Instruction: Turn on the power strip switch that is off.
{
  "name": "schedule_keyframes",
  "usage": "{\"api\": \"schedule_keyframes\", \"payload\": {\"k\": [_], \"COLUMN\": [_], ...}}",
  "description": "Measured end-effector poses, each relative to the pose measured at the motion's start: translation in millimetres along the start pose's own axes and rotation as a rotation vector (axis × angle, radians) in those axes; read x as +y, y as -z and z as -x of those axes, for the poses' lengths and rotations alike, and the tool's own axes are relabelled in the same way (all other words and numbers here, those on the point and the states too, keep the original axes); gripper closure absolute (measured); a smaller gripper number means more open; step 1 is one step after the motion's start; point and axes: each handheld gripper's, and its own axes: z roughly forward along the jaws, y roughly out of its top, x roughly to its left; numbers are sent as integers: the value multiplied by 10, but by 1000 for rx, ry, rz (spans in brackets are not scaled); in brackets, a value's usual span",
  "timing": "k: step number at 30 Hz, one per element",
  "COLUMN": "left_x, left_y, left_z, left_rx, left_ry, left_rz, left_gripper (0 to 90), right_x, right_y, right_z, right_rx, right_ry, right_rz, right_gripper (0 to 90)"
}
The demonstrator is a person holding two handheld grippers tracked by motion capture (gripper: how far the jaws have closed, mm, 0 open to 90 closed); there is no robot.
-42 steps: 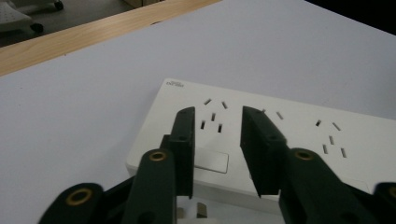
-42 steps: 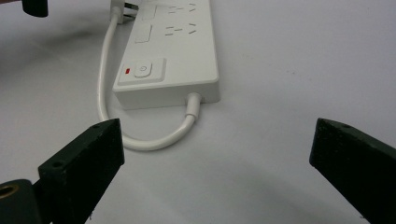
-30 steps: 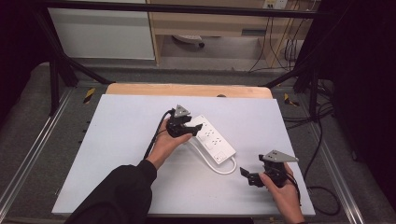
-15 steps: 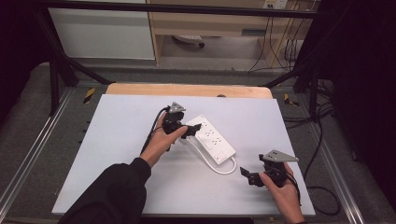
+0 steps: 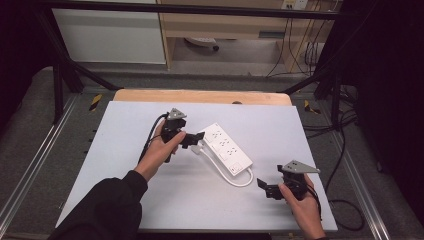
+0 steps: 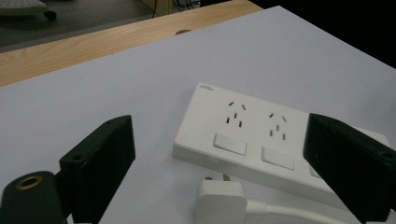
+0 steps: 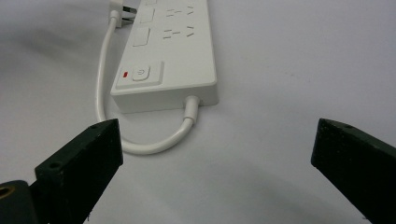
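A white power strip (image 5: 227, 148) lies slantwise in the middle of the white table top (image 5: 125, 165). Its short white cable (image 5: 241, 178) loops from the near end back to a white plug (image 6: 219, 200), which lies beside the strip's left long side. My left gripper (image 5: 196, 140) is open just left of the strip's far half, with the plug and two sockets between its jaws in the left gripper view. My right gripper (image 5: 264, 188) is open and holds nothing. It rests near the front right, and in the right gripper view the strip's switch end (image 7: 140, 74) lies ahead of its jaws.
A wooden strip (image 5: 200, 96) borders the table's far edge. Metal frame rails (image 5: 30, 165) run along both sides, and black cables (image 5: 345, 150) hang off the right. Bare table surface lies to the left and along the front.
My left gripper has drawn back to the left, from over the strip's far end to beside it. The right gripper and the strip have stayed put.
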Motion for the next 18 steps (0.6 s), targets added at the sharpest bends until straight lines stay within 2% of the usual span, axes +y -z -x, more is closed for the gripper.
{"api": "schedule_keyframes", "payload": {"k": [10, 18], "left_x": [24, -25], "left_y": [177, 435], "left_z": [-50, -96], "left_rx": [-14, -11], "left_ry": [-11, -25], "left_rz": [10, 24], "left_gripper": [76, 76], "right_x": [-2, -2], "right_y": [-4, -8], "right_z": [4, 8], "right_rx": [4, 2], "right_ry": [-4, -5], "right_rz": [-7, -9], "right_gripper": [25, 27]}}
